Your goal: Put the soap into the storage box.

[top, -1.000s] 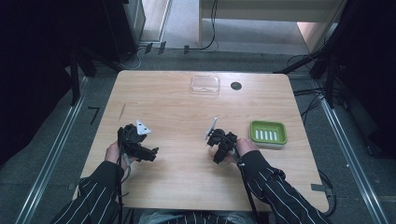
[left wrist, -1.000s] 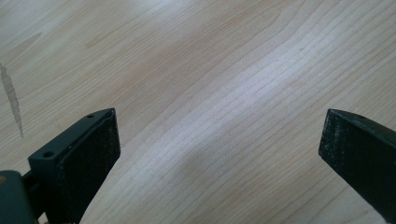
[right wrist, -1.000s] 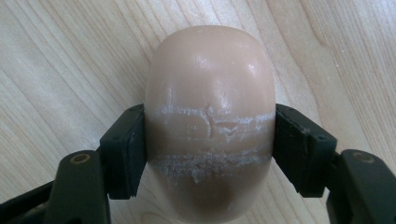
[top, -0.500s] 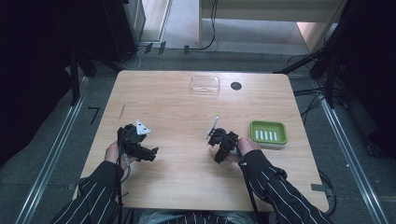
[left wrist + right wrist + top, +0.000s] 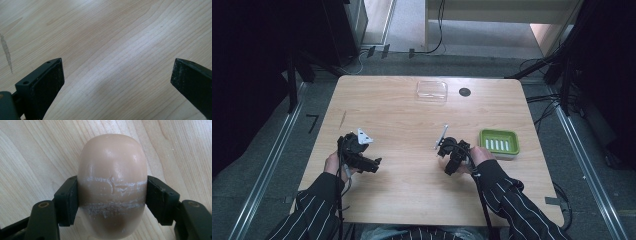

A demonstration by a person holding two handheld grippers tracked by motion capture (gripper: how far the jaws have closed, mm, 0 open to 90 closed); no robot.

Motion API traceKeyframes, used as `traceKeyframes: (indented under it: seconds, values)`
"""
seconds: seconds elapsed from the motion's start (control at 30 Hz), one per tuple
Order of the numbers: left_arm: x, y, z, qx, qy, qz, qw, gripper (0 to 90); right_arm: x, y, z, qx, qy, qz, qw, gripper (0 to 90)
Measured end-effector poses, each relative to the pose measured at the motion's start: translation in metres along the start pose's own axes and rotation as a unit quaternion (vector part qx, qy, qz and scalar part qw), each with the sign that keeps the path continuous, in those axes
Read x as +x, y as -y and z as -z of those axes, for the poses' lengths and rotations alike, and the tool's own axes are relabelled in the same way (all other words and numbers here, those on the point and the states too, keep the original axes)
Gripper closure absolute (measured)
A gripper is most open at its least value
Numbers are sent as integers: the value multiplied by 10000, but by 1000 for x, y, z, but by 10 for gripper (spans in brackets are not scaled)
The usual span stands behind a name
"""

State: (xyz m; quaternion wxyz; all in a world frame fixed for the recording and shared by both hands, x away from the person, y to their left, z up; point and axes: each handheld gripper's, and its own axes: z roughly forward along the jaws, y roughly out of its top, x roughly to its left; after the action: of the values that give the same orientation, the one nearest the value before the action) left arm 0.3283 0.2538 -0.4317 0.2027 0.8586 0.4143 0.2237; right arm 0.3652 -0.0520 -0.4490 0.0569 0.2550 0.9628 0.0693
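Desk [image 5: 412, 120] is pale wood, dark room around; right tool [image 5: 112, 202] clamps soap [image 5: 112, 182], green tray [image 5: 498, 142] just beside, left tool [image 5: 117, 82] wide.

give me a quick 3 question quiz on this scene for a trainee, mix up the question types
1. True or false: the left claw is open, with bare wooden table between its jaws.
2. Multiple choice: what does the right claw grip? A) a clear lid B) a beige bar of soap C) a green dish
3. Short answer: in the high view, which thing lies on the table just to the right of the right claw?

Key
1. True.
2. B: the soap sits pinched between both jaws.
3. The green soap dish. The clear plastic lid lies farther off, near the far edge.
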Motion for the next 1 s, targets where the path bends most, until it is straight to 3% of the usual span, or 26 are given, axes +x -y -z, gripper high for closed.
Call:
traceKeyframes:
  seconds: [0.3,0.5,1.0]
  values:
    - [0,0,0,4,7,5,10000,0,-2,3,6,-27,22,57,10000,338]
    - [0,0,0,7,-2,6,10000,0,-7,9,13,-82,36,-73,9999,339]
    - [0,0,0,12,7,6,10000,0,-17,21,22,-85,30,-120,9999,339]
